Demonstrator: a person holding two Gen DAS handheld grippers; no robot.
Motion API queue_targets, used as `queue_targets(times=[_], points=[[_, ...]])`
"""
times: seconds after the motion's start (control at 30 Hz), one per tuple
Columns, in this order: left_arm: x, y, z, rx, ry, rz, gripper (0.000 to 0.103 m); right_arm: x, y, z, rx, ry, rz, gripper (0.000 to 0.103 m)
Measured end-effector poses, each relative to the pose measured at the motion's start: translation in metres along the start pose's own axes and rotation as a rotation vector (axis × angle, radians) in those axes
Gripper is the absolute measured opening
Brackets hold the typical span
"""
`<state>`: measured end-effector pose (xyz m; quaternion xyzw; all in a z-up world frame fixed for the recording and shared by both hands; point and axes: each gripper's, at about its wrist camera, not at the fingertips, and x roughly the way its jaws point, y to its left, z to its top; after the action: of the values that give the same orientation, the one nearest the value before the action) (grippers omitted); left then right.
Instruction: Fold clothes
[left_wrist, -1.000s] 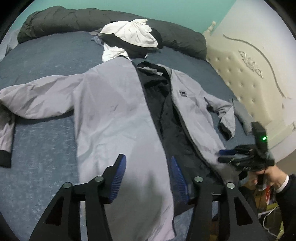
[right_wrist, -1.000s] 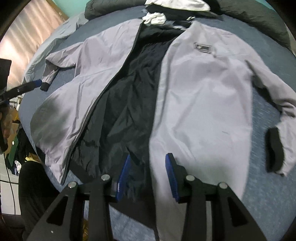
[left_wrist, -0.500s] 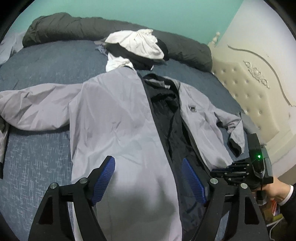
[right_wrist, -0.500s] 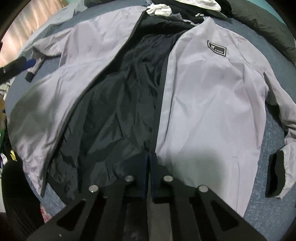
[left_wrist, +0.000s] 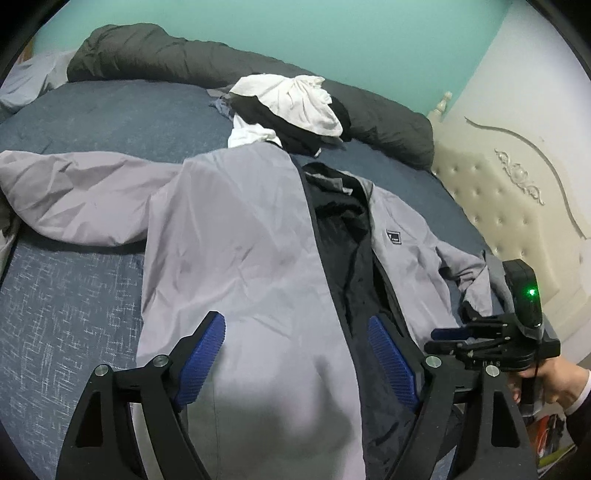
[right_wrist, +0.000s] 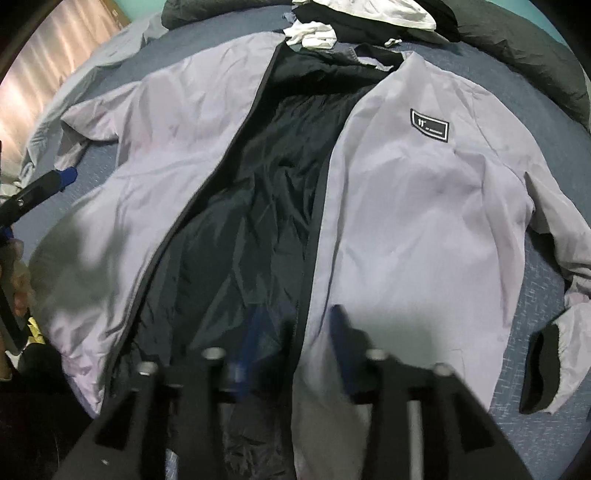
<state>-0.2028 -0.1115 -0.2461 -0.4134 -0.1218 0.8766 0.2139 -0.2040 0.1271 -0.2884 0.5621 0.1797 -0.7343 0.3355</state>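
Jacket (left_wrist: 236, 258) lying unzipped, collar far, hem nearest, long axis running away from both tools | left tool (left_wrist: 295, 365) widening, empty, hovering over left panel hem | right tool (right_wrist: 291, 350) opening, straddling right zipper edge, pinching nothing | bed (left_wrist: 74, 295) carrying it; clothes pile (left_wrist: 291, 107) beyond collar; headboard (left_wrist: 498, 192) rightward

"11" on the jacket's (right_wrist: 424, 206) chest patch (right_wrist: 429, 124)

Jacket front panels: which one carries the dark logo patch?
The panel on the right wrist view's right side; the logo patch sits on its chest, while the other panel is plain grey.
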Motion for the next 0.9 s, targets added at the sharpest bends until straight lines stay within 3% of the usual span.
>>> queue_targets(times=[0.13, 0.2, 0.4, 0.7, 0.9], points=[[0.000, 0.006, -0.007, -0.001, -0.008, 0.019, 0.089, 0.014, 0.002, -0.003, 0.011, -0.002, -0.026, 0.039], [-0.001, 0.009, -0.008, -0.016, -0.021, 0.025, 0.092, 0.019, 0.002, -0.004, 0.006, 0.003, -0.045, 0.020], [-0.002, 0.015, -0.009, -0.024, -0.039, 0.015, 0.092, 0.026, -0.004, -0.002, 0.012, 0.009, -0.076, 0.003], [-0.005, 0.026, -0.010, -0.050, -0.055, 0.009, 0.093, -0.008, -0.022, 0.031, 0.120, -0.104, 0.021, 0.002], [-0.005, 0.028, -0.010, -0.054, -0.051, 0.000, 0.093, -0.008, -0.021, 0.069, 0.135, -0.119, 0.020, 0.002]])
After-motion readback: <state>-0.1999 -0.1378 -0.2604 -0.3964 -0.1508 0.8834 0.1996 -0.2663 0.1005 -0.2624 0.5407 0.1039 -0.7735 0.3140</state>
